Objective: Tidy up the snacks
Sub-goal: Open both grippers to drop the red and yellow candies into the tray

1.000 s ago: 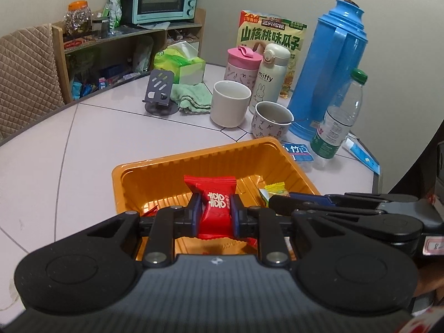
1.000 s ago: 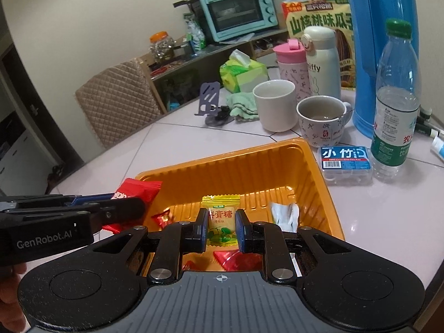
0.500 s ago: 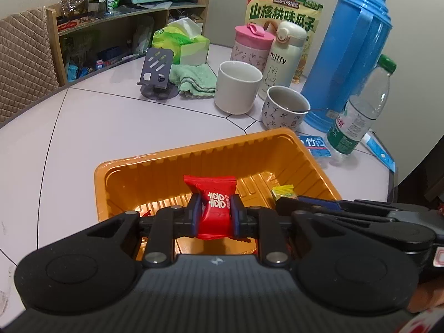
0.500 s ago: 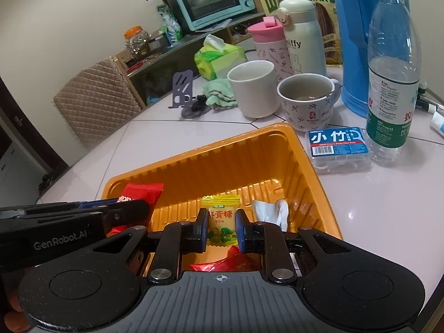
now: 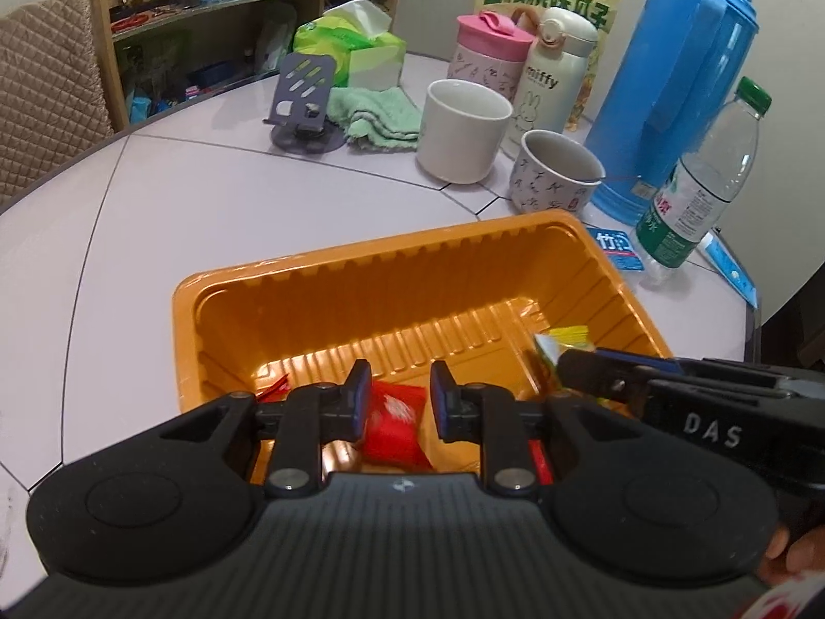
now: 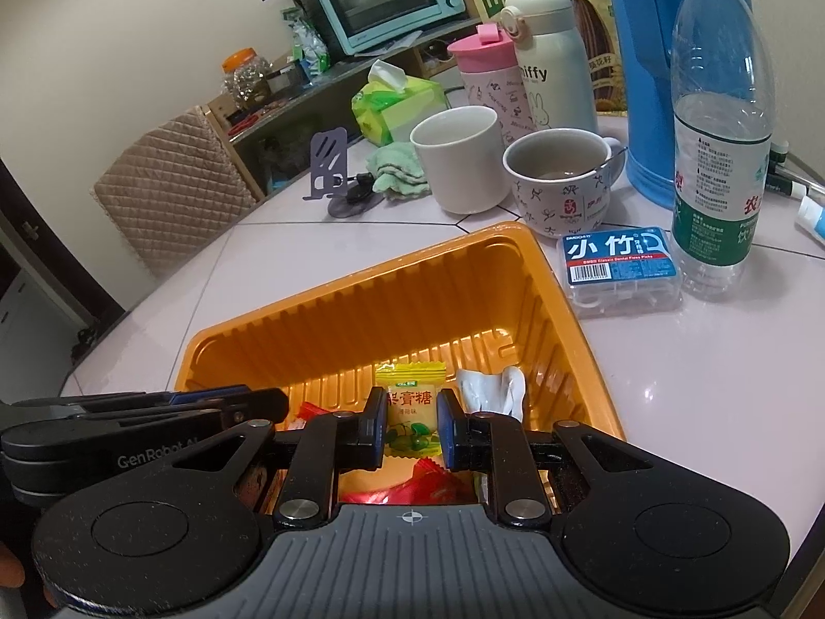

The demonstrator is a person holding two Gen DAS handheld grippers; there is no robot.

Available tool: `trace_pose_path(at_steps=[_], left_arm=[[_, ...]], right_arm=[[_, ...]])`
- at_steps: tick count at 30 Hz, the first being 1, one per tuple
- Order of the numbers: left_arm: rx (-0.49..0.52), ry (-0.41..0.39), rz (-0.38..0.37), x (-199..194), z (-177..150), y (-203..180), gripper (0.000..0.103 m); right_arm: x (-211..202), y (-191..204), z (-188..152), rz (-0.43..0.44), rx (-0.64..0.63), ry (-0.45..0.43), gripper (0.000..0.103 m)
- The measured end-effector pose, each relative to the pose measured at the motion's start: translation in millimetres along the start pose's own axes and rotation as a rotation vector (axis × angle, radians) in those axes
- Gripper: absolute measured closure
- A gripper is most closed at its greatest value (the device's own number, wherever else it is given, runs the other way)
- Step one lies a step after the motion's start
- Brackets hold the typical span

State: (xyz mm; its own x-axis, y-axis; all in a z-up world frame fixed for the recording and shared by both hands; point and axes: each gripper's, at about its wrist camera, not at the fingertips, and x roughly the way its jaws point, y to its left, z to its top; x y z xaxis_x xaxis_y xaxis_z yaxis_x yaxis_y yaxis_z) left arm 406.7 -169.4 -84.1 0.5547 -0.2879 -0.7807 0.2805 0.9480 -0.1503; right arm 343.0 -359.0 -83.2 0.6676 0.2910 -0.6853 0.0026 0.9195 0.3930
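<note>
An orange plastic tray [image 5: 361, 278] sits on the white table and also shows in the right wrist view [image 6: 361, 309]. My left gripper [image 5: 396, 392] is open over the tray's near end; a red candy packet [image 5: 394, 430] lies loose below its fingers. My right gripper [image 6: 411, 415] holds a yellow-green candy [image 6: 411, 412] between its fingers above the tray floor, and shows in the left wrist view [image 5: 577, 361] with the candy [image 5: 562, 338] at its tip. A white wrapper [image 6: 490, 387] and red candies [image 6: 428, 485] lie in the tray.
Behind the tray stand a white mug [image 5: 461, 136], a patterned cup [image 5: 557, 170], a blue thermos [image 5: 670, 77], a water bottle [image 6: 719, 118], a floss box [image 6: 619, 265], a phone stand [image 5: 304, 103] and a green cloth [image 5: 376, 116].
My left gripper has opened and the red candy packet has dropped into the tray. Both grippers have moved down closer to the tray. My right gripper still holds the yellow-green candy.
</note>
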Motion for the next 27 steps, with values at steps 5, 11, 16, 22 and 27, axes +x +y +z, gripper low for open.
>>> trace_pose_path(at_steps=[5,11,16,22,27], left_arm=[[-0.012,-0.011,0.008,-6.3,0.7,8.4,0.08],[-0.01,-0.018,0.016,-10.6,1.2,10.8,0.077],[-0.013,-0.021,0.019,-14.3,1.6,13.4,0.076],[-0.025,-0.029,0.028,-21.1,1.0,18.8,0.068],[-0.029,-0.033,0.03,-27.9,-2.0,21.9,0.065]], right_arm=[[1.9,1.9,-0.3,0.001,-0.005,0.004,0.082],[6.2,8.1,1.8,0.022,-0.002,0.007,0.082],[7.1,14.0,5.7,0.029,0.005,-0.019,0.082],[5.5,19.7,12.8,0.042,0.008,-0.064,0.061],[-2.0,18.6,16.0,0.042,0.029,-0.101,0.044]])
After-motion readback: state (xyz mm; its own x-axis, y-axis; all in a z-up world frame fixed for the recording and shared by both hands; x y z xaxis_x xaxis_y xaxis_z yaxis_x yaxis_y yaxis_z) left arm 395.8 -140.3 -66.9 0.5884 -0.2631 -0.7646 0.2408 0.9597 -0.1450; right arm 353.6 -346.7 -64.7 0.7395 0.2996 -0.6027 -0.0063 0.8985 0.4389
